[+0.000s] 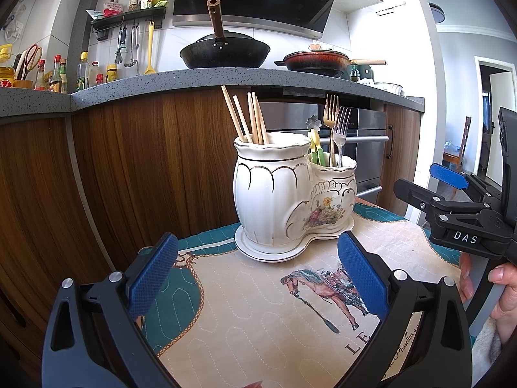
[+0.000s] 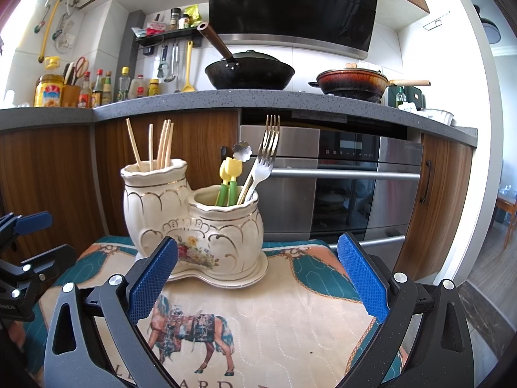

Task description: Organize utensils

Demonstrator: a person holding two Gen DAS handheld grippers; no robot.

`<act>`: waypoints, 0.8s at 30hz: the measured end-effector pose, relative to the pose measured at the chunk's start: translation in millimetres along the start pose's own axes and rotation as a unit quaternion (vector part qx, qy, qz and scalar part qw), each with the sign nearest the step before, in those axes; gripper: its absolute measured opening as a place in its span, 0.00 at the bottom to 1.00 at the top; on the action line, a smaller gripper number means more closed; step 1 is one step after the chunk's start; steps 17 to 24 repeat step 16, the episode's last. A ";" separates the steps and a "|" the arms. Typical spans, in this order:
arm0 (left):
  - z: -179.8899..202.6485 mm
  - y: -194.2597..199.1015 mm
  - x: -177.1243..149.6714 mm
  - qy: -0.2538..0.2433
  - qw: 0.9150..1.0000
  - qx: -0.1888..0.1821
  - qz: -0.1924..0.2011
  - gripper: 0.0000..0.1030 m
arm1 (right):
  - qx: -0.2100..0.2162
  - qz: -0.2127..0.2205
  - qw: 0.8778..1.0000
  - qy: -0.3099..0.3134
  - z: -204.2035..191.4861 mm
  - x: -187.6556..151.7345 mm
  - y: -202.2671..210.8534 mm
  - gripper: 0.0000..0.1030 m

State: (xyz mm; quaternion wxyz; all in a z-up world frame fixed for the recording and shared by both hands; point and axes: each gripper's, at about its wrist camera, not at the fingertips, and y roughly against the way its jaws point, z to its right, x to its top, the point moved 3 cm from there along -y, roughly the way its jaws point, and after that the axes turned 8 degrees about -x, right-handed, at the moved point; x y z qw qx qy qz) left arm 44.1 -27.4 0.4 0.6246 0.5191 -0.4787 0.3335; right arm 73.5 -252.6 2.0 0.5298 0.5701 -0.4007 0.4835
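white floral holder [image 2: 194, 223], blue tool pads [image 2: 153, 281]

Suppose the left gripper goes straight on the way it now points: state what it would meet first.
Most likely the white ceramic utensil holder, which stands dead ahead between the open left gripper fingers. Only bare quilted cloth lies before it. Depth is uncertain in the fisheye view; a lower line might touch the holder's saucer rim first.

left gripper [image 1: 257, 276] wide open, empty; right gripper [image 2: 257, 279] wide open, empty.
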 end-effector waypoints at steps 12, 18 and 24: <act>-3.8 -1.4 -1.8 0.008 1.000 0.001 -0.005 0.95 | 0.000 -0.001 1.000 0.000 0.0 0.4 -0.2 0.95; -2.9 -1.9 -2.0 0.004 1.000 0.002 -0.006 0.95 | 0.001 -0.007 1.000 -0.003 2.7 -1.8 -0.3 0.95; -2.9 -1.9 -2.0 0.004 1.000 0.002 -0.006 0.95 | 0.001 -0.007 1.000 -0.003 2.7 -1.8 -0.3 0.95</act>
